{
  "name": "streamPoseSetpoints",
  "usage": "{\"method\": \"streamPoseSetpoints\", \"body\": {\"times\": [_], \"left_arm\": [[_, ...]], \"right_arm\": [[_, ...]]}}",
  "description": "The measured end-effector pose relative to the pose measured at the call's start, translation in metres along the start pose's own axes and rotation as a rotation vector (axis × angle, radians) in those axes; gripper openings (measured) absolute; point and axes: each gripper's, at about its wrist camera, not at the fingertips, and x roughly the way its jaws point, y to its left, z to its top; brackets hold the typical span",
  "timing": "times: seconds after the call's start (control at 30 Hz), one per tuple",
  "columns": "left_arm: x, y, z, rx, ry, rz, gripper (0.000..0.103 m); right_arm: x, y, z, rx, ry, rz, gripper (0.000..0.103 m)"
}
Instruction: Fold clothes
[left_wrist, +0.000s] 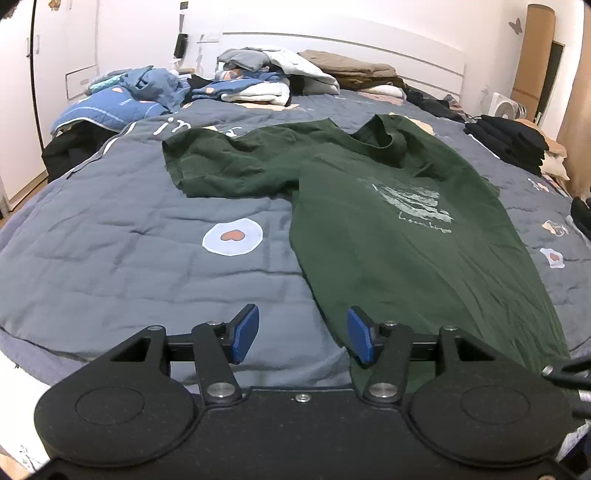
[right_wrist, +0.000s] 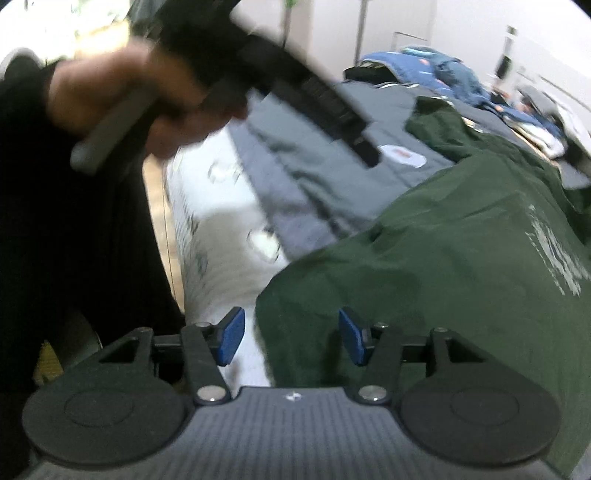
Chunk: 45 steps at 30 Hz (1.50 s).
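The dark green T-shirt (left_wrist: 406, 221) lies spread, filling the centre and right of the frame, on the grey quilt (left_wrist: 129, 240), unfolded, while the left gripper (left_wrist: 303, 334) and right gripper (right_wrist: 291, 336) gape wide and empty at its hem, so I reckon each next needs to pinch a bottom corner

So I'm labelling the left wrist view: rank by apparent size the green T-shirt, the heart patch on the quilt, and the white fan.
1. green T-shirt, by far the largest
2. heart patch
3. white fan, though it stands much farther away, so this ranking is unsure.

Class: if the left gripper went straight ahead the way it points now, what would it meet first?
Probably the hem edge of the green T-shirt, just ahead of the open left gripper; depth is uncertain.
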Motion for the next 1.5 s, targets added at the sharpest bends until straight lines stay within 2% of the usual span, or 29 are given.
{"method": "streamPoseSetpoints", "body": {"times": [0.17,0.27,0.3,0.37,0.43,0.53,0.7,0.83,0.93,1.17,1.3,1.5], "left_arm": [[-0.001,-0.002,-0.001,0.009,-0.001,-0.011,0.056],[0.001,-0.001,-0.001,0.008,0.005,-0.008,0.056],[0.001,0.000,-0.001,0.006,0.006,-0.006,0.056],[0.001,0.001,0.000,0.002,0.008,-0.005,0.056],[0.001,0.001,0.000,-0.001,0.008,-0.006,0.056],[0.001,-0.001,0.000,0.007,0.011,-0.016,0.056],[0.002,-0.008,-0.003,0.049,0.024,-0.044,0.059],[0.001,-0.025,-0.009,0.146,0.022,-0.110,0.061],[-0.004,-0.043,-0.017,0.244,0.000,-0.167,0.069],[-0.006,-0.079,-0.038,0.411,0.016,-0.298,0.072],[0.003,-0.081,-0.039,0.404,0.027,-0.279,0.072],[0.012,-0.086,-0.042,0.415,0.028,-0.254,0.069]], "right_arm": [[0.018,0.011,-0.010,-0.133,0.067,-0.108,0.057],[0.022,0.009,-0.015,-0.158,0.075,-0.137,0.056],[0.023,0.007,-0.016,-0.154,0.074,-0.139,0.051],[0.020,-0.006,-0.014,-0.082,0.058,-0.113,0.032],[0.014,-0.021,-0.011,0.011,0.029,-0.097,0.005],[-0.001,-0.048,-0.006,0.171,-0.028,-0.083,0.002],[-0.036,-0.096,-0.005,0.445,-0.176,-0.051,0.001],[-0.053,-0.125,-0.014,0.580,-0.250,-0.032,0.001],[-0.064,-0.145,-0.021,0.675,-0.298,-0.017,0.001],[-0.072,-0.168,-0.028,0.772,-0.350,-0.013,0.001],[-0.075,-0.172,-0.028,0.788,-0.365,-0.009,0.001],[-0.092,-0.178,-0.030,0.825,-0.437,0.001,0.001]]}}
